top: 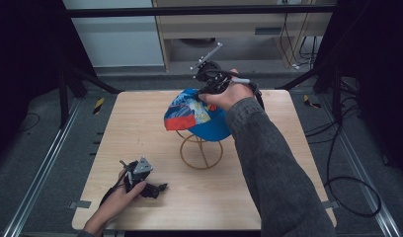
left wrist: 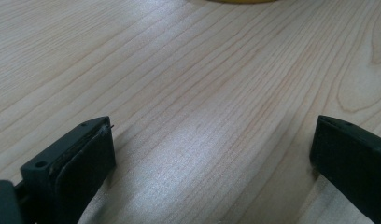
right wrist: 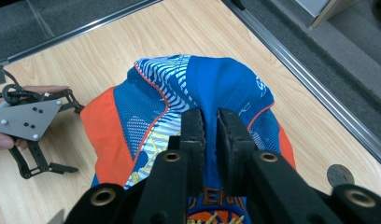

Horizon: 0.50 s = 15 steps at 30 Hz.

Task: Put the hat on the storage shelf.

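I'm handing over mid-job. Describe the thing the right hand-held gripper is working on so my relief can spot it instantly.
Start from the light wooden table; near its far middle stands a yellow wire stand. On top of it sits the cap, its fabric pinched between the jaws of the right hand-held gripper. It is the only cloth item there: bright blue with orange panels and white striping.

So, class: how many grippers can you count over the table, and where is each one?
2. The left gripper rests on the table's near edge; the right gripper is at the cap on the wire stand.

cap (right wrist: 216, 88): blue, orange, white stripes | stand (top: 201, 153): yellow | table (top: 140, 128): pale wood
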Tool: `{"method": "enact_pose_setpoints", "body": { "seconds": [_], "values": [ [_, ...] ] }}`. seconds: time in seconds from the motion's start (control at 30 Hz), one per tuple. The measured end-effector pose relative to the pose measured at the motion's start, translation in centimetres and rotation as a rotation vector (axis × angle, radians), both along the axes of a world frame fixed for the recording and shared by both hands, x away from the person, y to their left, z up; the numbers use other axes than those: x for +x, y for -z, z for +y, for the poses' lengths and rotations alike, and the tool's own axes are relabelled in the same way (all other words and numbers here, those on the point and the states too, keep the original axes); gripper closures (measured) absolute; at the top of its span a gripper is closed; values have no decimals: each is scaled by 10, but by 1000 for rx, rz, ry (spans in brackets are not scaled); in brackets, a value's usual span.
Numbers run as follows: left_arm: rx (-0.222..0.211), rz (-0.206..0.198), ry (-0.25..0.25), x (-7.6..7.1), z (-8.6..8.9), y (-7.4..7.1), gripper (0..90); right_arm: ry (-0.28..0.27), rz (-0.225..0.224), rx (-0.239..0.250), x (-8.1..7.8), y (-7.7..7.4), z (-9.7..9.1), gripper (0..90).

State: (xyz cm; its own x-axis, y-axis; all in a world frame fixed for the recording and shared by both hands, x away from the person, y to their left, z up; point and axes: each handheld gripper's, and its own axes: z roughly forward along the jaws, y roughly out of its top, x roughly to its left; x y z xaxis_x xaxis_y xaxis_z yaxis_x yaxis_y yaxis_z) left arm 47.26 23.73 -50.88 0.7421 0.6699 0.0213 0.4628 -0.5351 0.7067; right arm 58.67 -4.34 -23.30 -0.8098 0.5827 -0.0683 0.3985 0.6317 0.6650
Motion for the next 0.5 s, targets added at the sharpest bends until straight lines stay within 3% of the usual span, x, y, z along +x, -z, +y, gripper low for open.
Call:
{"method": "enact_pose_setpoints", "body": {
  "seconds": [0.5],
  "values": [
    [-1, 1, 0, 0, 0, 0, 0, 27, -7, 27, -5, -3, -8, 674]
  ]
}}
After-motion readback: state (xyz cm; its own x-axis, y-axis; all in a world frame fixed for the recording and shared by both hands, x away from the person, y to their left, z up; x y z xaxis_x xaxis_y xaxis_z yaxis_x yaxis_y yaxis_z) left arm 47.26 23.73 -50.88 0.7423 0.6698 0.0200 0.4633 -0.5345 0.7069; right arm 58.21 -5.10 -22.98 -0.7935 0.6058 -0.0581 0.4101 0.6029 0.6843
